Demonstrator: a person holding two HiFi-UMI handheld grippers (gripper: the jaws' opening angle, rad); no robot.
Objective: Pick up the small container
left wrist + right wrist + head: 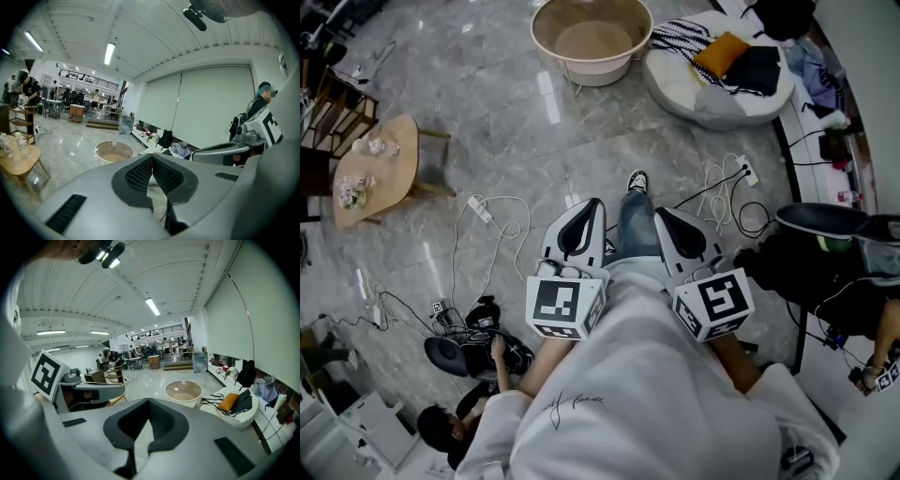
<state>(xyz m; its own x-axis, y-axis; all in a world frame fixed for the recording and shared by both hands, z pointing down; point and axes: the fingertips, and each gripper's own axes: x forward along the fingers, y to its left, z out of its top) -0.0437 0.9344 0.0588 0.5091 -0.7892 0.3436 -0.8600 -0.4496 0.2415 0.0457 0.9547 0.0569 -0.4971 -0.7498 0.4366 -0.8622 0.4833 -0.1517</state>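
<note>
Both clenched, empty: left hand-held gripper (596, 206), right hand-held gripper (664, 217); small containers (377, 145) clear, distant.

Which one is the small container cannot be told. A clear container (375, 146) stands toward one end of the rounded wooden desk (399, 169). A patterned container (352, 191) sits near the other end. Both are too small for detail.

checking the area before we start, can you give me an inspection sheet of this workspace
surface: grey marble floor, wooden table at left
job's things: nothing seen for sure; small items on the table, too small to name
clutter: beige tub, round cushion with orange pillow
grippers: left tool shut, empty; right tool shut, empty
cables: white cables and power strip on floor
surroundings: another person seated lower left
</note>
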